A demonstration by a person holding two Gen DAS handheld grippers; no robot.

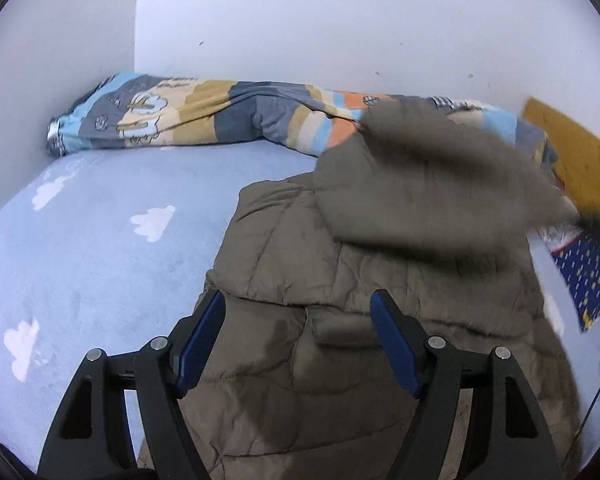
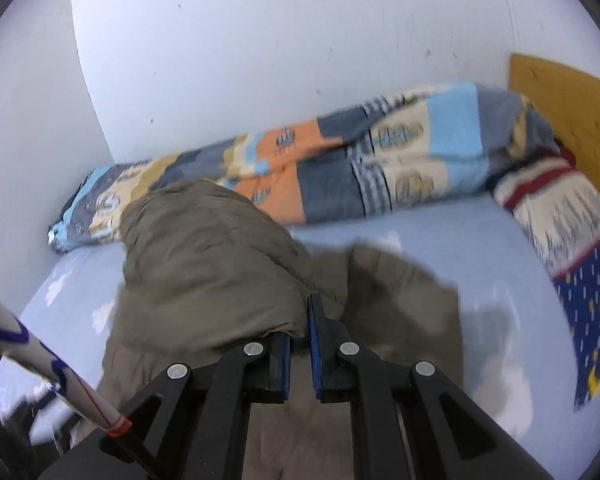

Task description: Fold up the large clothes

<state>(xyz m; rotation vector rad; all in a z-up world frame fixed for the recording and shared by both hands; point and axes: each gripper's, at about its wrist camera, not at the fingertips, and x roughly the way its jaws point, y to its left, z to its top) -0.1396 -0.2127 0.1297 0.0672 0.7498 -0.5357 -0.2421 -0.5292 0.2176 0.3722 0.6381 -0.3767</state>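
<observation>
1. 1 olive-brown quilted jacket point(image 1: 380, 280) lies on the bed, on the right half of the mattress in the left wrist view. Its long axis runs from the near edge toward the far wall.
2. 1 part of the jacket, blurred, is lifted and folded over the body toward the left; in the right wrist view this raised fold point(image 2: 204, 256) bulges up left of centre.
3. The right gripper point(image 2: 300, 320) has its 2 jaws drawn together, with the edge of that raised fold pinched between the blue pads.
4. The left gripper point(image 1: 298, 312) hovers over the near part of the jacket with its 2 jaws spread wide. Nothing sits between the blue pads; the jacket shows beneath them.
5. The bed sheet point(image 1: 100, 260) is pale blue with white cloud shapes; at least 4 clouds show left of the jacket.
6. 1 patchwork blanket point(image 1: 220, 116) in blue, grey, tan and orange lies bunched along the far edge of the bed against the wall, its length running left to right.
7. 1 second cloth point(image 2: 572, 264), white with red bands and dark blue with yellow specks, lies at the right end of the bed.
8. 1 wooden headboard point(image 2: 568, 104) stands at the far right.
9. 2 white walls point(image 1: 340, 20) meet in 1 corner at the far left.
10. 1 white sleeve with blue lines point(image 2: 40, 364) shows at the near left in the right wrist view.
</observation>
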